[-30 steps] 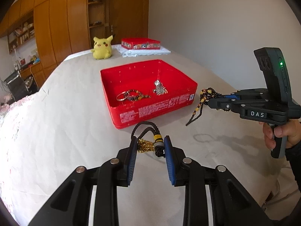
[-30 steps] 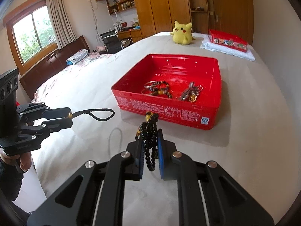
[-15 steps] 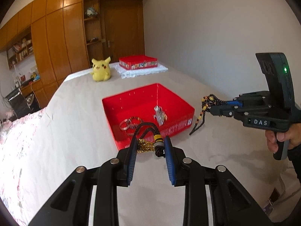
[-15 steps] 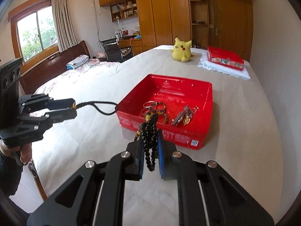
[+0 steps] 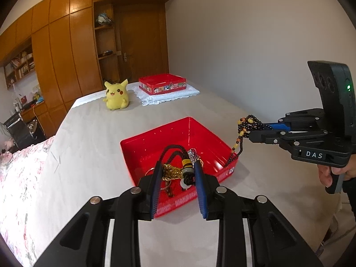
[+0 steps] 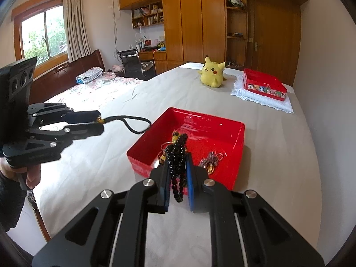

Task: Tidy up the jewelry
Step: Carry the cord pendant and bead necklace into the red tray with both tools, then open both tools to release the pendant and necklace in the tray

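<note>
A red open tray [image 5: 155, 140] [image 6: 222, 122] sits on the bed and holds bracelets and a small metal charm [image 6: 211, 160]. My left gripper [image 5: 178, 173] is shut on a black cord pendant with gold chain [image 5: 175, 155], held above the tray's near side; it also shows in the right wrist view [image 6: 98, 122] with the cord loop [image 6: 135, 124] hanging out. My right gripper [image 6: 178, 173] is shut on a black and amber bead necklace [image 6: 178, 155], raised above the tray's front edge; in the left wrist view it [image 5: 253, 131] holds the beads [image 5: 242, 129] over the tray's right corner.
A yellow plush toy [image 5: 116, 98] [image 6: 212, 73] sits at the far end of the bed. A red tin [image 5: 162, 84] [image 6: 264, 84] rests on a white folded cloth beside it. A white wall runs along the right side.
Both grippers have risen with their jewelry and moved forward toward the tray. The pendant and the beads now hang over the tray instead of in front of it.
</note>
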The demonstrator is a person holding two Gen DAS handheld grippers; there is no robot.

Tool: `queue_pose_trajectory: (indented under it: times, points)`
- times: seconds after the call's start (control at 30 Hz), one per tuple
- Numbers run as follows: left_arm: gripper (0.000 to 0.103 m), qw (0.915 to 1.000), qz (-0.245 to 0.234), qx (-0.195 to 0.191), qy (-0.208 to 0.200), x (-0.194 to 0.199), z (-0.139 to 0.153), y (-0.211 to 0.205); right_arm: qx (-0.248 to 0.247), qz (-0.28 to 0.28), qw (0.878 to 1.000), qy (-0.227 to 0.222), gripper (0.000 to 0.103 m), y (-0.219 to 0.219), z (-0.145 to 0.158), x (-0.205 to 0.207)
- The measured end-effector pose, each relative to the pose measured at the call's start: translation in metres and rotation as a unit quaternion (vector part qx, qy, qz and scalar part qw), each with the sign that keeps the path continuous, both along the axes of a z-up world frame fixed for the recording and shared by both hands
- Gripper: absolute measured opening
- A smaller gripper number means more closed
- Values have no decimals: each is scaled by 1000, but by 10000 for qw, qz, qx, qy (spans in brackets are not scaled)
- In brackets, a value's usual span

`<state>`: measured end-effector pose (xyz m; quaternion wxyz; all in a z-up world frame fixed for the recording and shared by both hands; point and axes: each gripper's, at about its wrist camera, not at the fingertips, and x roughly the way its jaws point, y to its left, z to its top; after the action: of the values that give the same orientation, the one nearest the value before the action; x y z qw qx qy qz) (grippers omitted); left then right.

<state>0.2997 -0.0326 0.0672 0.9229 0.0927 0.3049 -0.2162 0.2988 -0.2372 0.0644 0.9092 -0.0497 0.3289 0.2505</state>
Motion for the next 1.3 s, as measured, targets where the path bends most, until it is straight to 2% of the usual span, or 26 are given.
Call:
queue_pose_trajectory:
  times: [0.37, 0.8, 1.1, 1.3]
  points:
    - [29, 9991, 8, 145, 387, 58, -22, -16, -17, -82, 9997, 249, 10, 8, -7, 62]
    - [29, 9942, 135, 375, 1002, 139, -77, -24, -157, -294, 9951, 927, 10, 17, -65, 144]
    - [29, 9887, 201, 443, 1421, 175, -116, -22, -270, -385, 9898, 1347, 10, 20, -105, 180]
    - [29, 9855, 211, 461, 1617, 189, -134, -23, -356, -397, 9864, 1553, 11, 20, -123, 189]
